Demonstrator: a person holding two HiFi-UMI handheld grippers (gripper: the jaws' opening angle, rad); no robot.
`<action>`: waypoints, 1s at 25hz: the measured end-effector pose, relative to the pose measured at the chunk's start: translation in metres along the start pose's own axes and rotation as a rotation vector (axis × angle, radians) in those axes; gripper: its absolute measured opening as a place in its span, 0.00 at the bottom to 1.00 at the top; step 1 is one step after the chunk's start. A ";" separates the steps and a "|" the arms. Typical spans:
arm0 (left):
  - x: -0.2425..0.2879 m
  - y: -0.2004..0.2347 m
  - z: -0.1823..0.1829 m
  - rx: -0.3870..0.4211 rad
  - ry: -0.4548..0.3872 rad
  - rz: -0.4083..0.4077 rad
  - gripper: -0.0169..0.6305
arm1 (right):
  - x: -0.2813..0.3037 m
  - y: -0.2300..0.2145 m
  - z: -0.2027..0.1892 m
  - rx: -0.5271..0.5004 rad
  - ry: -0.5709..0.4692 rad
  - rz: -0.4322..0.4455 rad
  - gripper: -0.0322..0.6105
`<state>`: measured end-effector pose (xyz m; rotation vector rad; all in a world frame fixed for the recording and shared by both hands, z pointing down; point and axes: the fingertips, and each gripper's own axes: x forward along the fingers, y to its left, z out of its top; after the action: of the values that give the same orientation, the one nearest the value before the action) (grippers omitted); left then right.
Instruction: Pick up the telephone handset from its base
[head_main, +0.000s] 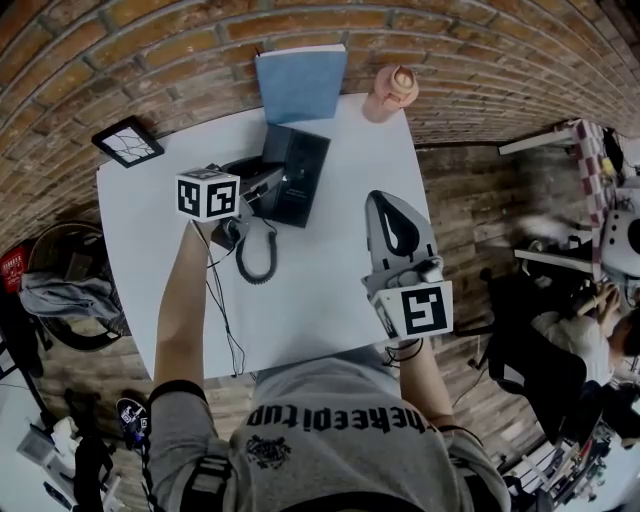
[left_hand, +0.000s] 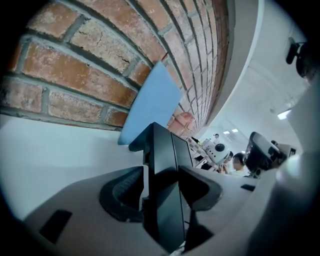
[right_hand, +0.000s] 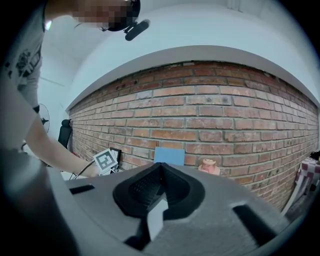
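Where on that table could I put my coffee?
Bare patches: the white table's left side, between the black-framed picture and the black telephone, and the front strip before the coiled black cord. The back is crowded: blue book, telephone, pink cup.

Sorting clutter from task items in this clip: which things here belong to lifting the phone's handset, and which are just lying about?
In the job: handset, phone base, coiled cord, left gripper.
Lying about: blue book, pink cup, black frame.
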<state>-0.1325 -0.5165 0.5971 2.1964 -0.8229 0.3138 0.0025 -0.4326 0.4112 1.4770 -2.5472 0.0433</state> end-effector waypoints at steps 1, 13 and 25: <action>0.000 0.000 0.000 -0.010 -0.004 -0.006 0.33 | 0.001 0.000 0.000 -0.003 0.000 0.002 0.05; -0.002 -0.005 -0.003 -0.017 0.002 -0.004 0.27 | 0.011 0.005 0.000 -0.014 0.008 0.026 0.05; -0.012 -0.013 0.002 -0.084 -0.007 -0.022 0.22 | 0.007 0.003 0.006 -0.021 -0.002 0.023 0.05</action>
<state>-0.1336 -0.5058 0.5833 2.1279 -0.8013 0.2562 -0.0046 -0.4381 0.4071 1.4406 -2.5584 0.0184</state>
